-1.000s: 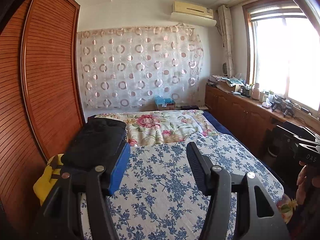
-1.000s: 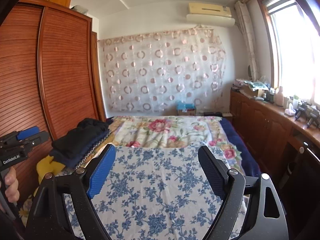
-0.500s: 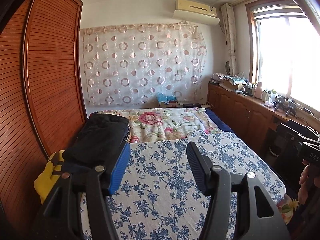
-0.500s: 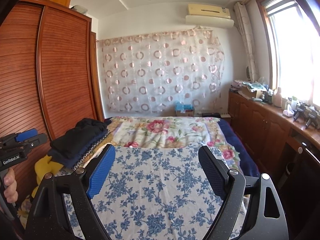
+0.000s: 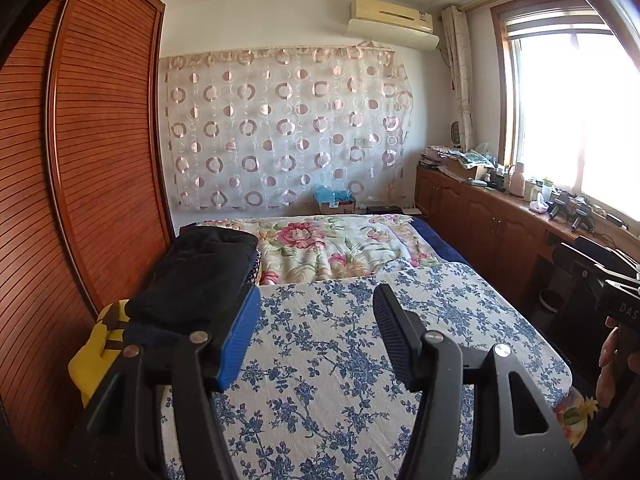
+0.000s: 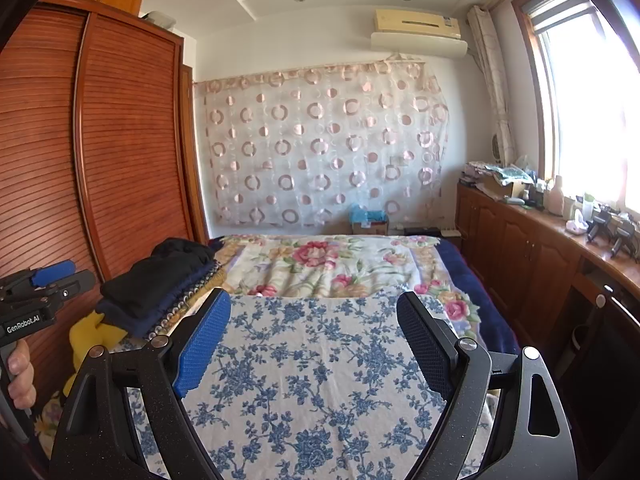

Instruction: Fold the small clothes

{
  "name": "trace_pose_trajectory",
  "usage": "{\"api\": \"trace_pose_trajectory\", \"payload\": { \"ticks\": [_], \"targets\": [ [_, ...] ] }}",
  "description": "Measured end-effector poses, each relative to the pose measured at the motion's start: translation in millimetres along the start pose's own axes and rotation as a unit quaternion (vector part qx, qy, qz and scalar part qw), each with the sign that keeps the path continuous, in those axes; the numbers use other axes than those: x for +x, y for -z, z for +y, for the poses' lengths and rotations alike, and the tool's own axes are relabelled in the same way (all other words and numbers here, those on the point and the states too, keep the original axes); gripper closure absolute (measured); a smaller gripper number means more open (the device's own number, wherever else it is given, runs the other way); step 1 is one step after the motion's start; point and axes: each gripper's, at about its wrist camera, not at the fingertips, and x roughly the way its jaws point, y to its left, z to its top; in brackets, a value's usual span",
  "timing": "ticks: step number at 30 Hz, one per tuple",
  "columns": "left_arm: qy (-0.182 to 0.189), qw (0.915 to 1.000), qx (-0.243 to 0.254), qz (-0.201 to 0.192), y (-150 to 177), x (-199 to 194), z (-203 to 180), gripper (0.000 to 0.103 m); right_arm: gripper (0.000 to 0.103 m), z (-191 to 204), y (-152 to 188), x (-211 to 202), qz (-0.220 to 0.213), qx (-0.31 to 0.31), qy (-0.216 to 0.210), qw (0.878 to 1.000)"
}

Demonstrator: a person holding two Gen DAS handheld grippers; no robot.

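Left gripper (image 5: 316,328) and right gripper (image 6: 314,344) were both held level above the blue-flowered quilt (image 6: 320,380), jaws spread wide with nothing between them; judged a ready or rest pose, fitting either a reach about to start or a pile just finished. Beyond the left gripper, the clothes stack (image 5: 200,272) lay at the bed's left edge against the wardrobe (image 5: 100,152), dark pieces laid flat one on another over something yellow (image 5: 94,356), probably kept aside to leave the quilt as working surface. Farther off lay the rose-patterned cover (image 6: 320,264).
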Motion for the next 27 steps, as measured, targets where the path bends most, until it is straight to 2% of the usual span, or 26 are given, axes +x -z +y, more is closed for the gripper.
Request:
{"api": "trace_pose_trajectory", "payload": {
  "ticks": [27],
  "targets": [
    [0.000,1.0000,0.002,0.001,0.2,0.3,-1.7,0.045,0.016,0.2,1.9,1.3,-0.001,-0.001,0.000,1.000]
  ]
}}
